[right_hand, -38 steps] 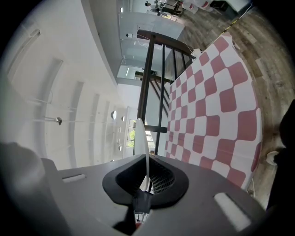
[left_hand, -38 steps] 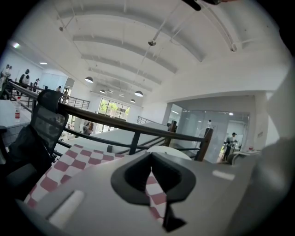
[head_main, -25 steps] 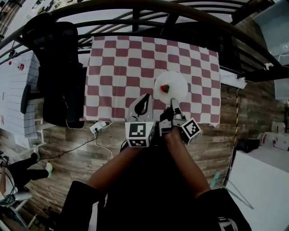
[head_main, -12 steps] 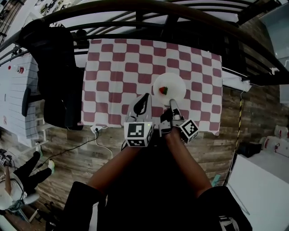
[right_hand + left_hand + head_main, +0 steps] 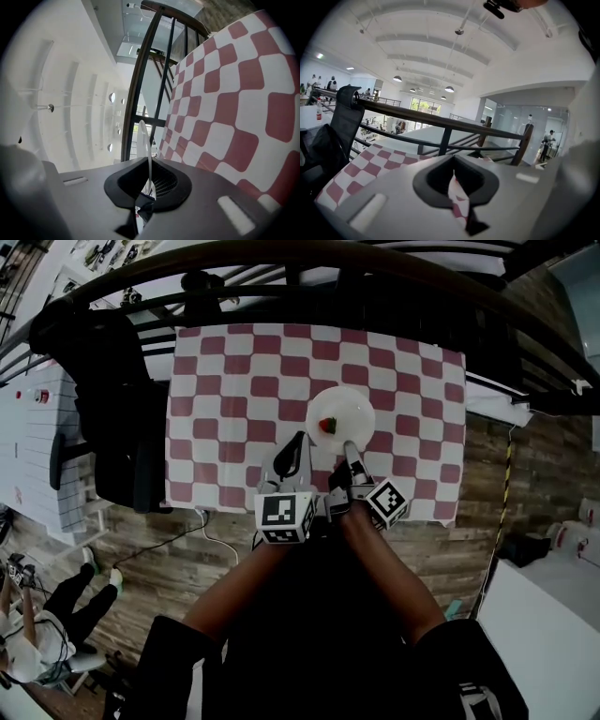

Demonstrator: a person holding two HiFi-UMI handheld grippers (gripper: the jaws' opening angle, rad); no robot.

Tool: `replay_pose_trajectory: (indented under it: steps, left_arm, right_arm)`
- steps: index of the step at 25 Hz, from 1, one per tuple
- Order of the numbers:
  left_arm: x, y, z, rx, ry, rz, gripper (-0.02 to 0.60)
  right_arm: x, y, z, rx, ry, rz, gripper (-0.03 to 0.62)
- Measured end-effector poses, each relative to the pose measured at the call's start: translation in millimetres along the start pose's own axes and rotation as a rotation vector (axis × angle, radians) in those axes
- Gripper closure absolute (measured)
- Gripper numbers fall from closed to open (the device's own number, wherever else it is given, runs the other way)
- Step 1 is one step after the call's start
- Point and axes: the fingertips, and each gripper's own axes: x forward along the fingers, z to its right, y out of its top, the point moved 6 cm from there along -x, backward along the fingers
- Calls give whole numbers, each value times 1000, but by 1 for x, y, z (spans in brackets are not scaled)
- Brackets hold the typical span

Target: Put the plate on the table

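Right tongs (image 5: 348,445) pinching plate (image 5: 351,408), 1 red-green morsel (image 5: 326,425) on it — checkered table (image 5: 225,399)

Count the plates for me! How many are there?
1. The plate is over the table, its near rim pinched in the right gripper. No other plate shows.

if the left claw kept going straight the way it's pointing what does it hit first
Probably the black railing past the table's far edge. The left claw points across bare checkered tablecloth, left of the plate, with nothing standing in its line; depth is unclear.
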Motion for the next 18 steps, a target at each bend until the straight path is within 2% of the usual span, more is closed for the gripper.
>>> replay_pose_trajectory:
  steps: [2,10,18]
  left_arm:
    - [8,0,2,4,11,-6,572]
    - [34,-2,4,-9,37,-29,572]
    - [47,-3,3,-17,65,-26,572]
  right_arm:
    - [9,7,4,-4,22,-16,586]
    - [29,31,22,-53,22,-53,586]
    - [46,36,34,-93,55,-103,586]
